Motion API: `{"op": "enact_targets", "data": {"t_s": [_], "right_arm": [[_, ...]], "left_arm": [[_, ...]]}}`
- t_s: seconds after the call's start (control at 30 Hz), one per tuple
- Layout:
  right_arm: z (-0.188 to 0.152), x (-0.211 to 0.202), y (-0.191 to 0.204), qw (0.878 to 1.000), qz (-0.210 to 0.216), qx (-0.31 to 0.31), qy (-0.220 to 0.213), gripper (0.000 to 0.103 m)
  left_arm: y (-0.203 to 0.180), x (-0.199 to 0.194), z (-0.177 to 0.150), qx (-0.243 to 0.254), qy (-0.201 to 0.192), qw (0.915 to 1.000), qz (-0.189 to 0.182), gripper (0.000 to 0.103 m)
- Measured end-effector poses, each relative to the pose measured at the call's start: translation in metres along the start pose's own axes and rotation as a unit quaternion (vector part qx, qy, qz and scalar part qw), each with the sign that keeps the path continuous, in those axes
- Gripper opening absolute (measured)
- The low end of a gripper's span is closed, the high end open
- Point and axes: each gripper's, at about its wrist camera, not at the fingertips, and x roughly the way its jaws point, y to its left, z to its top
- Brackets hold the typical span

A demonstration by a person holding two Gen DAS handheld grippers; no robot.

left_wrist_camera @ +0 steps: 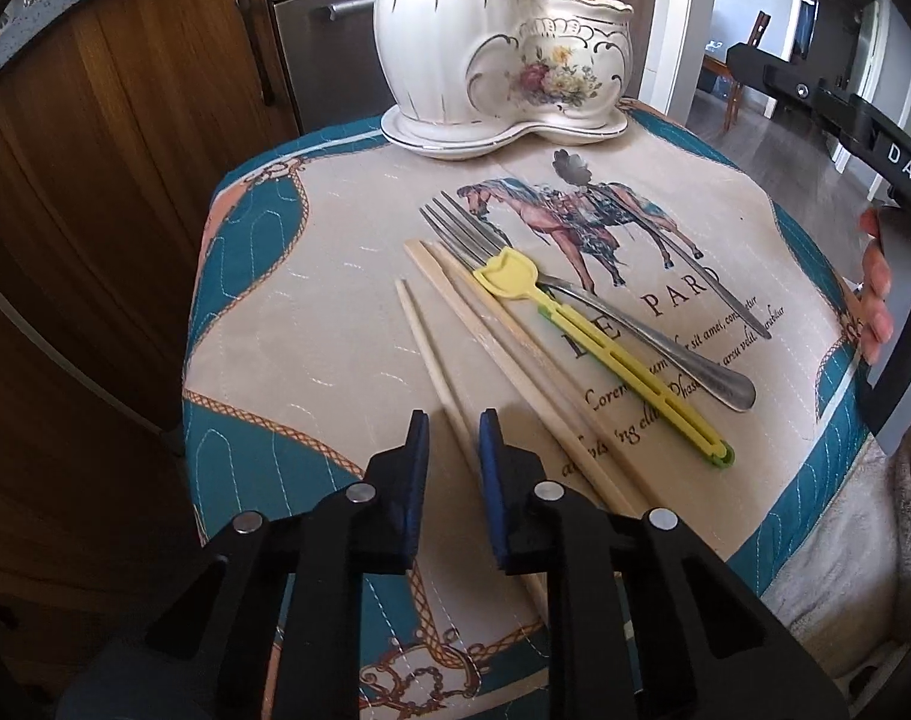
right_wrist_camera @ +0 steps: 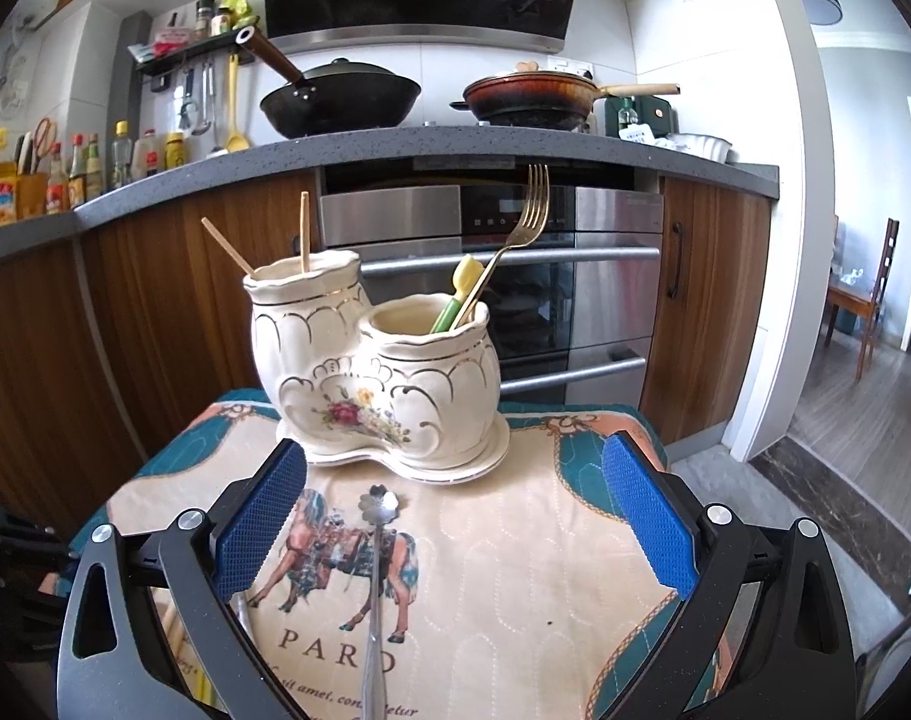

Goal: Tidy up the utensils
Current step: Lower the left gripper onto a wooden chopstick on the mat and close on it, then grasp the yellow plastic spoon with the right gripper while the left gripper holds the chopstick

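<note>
A white ceramic double holder stands at the far end of the cloth. Its tall pot holds two chopsticks; its low pot holds a gold fork and a yellow-green utensil. On the cloth lie a steel fork, a yellow-green utensil, a flower-headed spoon and several wooden chopsticks. My left gripper is partly open, its jaws on either side of one chopstick, low over the cloth. My right gripper is wide open and empty above the spoon.
The printed quilted cloth covers a small table with edges close on all sides. Wooden cabinets and a steel oven stand just behind. The right gripper's body and the hand that holds it show at the right of the left wrist view.
</note>
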Motion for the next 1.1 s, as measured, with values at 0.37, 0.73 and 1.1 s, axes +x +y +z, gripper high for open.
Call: {"op": "enact_targets", "data": {"t_s": [0.37, 0.73, 1.1], "right_arm": [[0.0, 0.002, -0.003, 1.0, 0.005, 0.005, 0.015, 0.098], [-0.015, 0.026, 0.019, 0.992, 0.051, -0.028, 0.11, 0.096], [-0.036, 0.035, 0.063, 0.971, 0.125, -0.092, 0.179, 0.062]], "left_arm": [[0.005, 0.001, 0.003, -0.023, 0.001, 0.9997, -0.004, 0.005], [0.04, -0.016, 0.022, -0.094, -0.105, 0.99, -0.001, 0.004], [0.036, -0.038, 0.032, -0.096, -0.246, 0.9639, -0.032, 0.004]]}}
